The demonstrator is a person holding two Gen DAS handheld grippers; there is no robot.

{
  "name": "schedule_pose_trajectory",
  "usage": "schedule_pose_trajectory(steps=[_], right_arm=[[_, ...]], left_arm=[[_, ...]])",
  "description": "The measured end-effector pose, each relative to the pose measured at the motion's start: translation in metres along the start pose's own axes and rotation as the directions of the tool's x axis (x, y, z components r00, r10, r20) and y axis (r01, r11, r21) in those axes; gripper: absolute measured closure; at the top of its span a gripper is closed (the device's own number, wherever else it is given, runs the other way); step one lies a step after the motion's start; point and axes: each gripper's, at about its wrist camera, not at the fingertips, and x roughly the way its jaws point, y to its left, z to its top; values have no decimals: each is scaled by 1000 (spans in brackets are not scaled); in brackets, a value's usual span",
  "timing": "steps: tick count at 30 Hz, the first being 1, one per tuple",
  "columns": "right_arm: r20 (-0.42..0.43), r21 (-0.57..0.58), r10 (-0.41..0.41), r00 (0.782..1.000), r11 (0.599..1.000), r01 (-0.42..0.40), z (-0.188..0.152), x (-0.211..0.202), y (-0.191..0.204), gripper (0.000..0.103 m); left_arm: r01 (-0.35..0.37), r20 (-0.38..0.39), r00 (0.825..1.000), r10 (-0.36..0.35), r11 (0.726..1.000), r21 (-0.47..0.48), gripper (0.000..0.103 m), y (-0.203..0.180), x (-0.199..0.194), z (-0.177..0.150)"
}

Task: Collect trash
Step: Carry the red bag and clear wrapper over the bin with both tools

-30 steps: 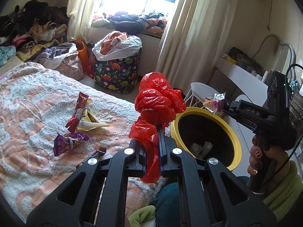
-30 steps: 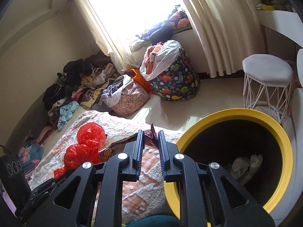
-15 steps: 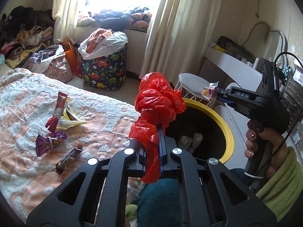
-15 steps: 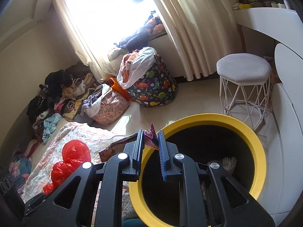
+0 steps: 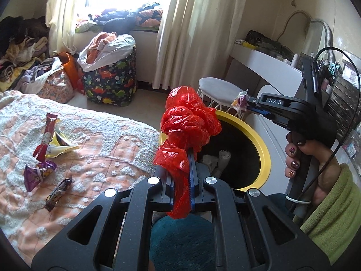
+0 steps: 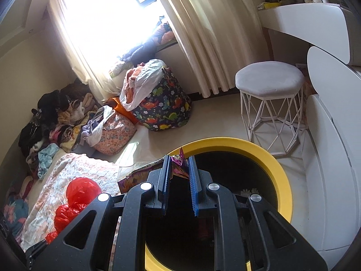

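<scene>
My left gripper is shut on a crumpled red plastic bag and holds it beside the yellow-rimmed black bin. My right gripper hangs over the bin's opening with its jaws parted, and a purple snack wrapper sits loosely between the fingers, sticking out to the left. In the left wrist view the right gripper shows the wrapper at its tip above the bin's far rim. White crumpled trash lies inside the bin.
Several wrappers lie on the orange-and-white bedspread at left. A white wire stool stands behind the bin, a white desk to the right. A dinosaur-print laundry basket and clothes piles lie near the window.
Both grippers moved right, towards the bin. The right gripper came over the bin's opening and its jaws have parted, loosening the purple wrapper. The left still holds the red bag.
</scene>
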Motion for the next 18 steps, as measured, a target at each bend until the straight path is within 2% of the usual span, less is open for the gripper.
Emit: schedule_pose_trajectory(steps=[8, 18], right_arm=[[-8, 40, -34, 999, 999, 34, 0, 4, -17, 88], [-34, 76, -59, 998, 995, 62, -4, 13, -31, 88]], left_arm=[[6, -22, 1000, -6, 1000, 25, 98, -8, 16, 1], [11, -51, 999, -10, 1000, 10, 98, -9, 39, 5]])
